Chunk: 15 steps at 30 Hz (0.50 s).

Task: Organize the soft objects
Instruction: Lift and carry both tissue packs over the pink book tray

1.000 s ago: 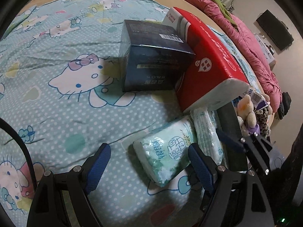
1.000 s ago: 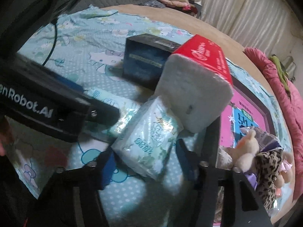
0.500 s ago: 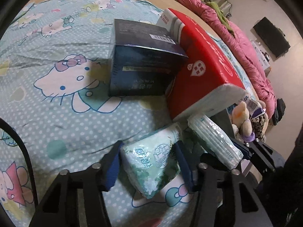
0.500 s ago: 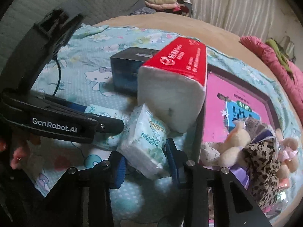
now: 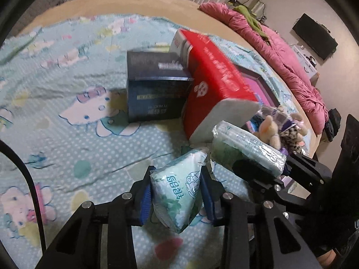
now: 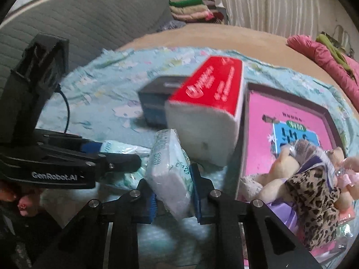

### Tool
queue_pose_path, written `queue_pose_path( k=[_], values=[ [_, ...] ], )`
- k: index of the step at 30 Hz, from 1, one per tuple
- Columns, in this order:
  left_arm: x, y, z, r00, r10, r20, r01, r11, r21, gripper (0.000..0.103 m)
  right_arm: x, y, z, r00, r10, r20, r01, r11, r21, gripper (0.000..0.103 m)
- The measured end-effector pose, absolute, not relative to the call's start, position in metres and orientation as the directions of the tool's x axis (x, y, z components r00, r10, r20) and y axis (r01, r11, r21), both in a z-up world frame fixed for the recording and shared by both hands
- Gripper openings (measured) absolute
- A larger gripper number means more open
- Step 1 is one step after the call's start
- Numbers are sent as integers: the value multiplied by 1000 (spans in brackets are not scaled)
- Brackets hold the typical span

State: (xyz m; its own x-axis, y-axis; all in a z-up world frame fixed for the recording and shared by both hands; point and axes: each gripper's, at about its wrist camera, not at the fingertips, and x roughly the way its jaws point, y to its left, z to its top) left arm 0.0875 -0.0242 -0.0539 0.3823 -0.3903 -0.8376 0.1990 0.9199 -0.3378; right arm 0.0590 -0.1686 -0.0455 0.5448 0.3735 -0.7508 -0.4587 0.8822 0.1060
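Tissue packs [image 5: 179,188] [image 6: 170,174], one each between both grippers' closed jaws

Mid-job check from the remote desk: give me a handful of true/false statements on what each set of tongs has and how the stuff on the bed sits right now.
1. The left tongs are shut on a green tissue pack. True.
2. The right tongs are open and hold nothing. False: they are shut on a second tissue pack.
3. The red tissue bundle leans against the dark blue box. True.
4. The plush toys sit on top of the dark blue box. False: they lie in the pink-lined tray.
5. The bedsheet is plain white. False: it is light blue with cartoon cats.
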Motion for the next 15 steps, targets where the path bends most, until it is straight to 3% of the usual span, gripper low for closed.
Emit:
queue_pose_path(
  k=[15],
  values=[
    [55,-47,32,525,-327,-785,268,940,-212,38,27,-213,23,667,424,-613,-403,897,182,25]
  ],
)
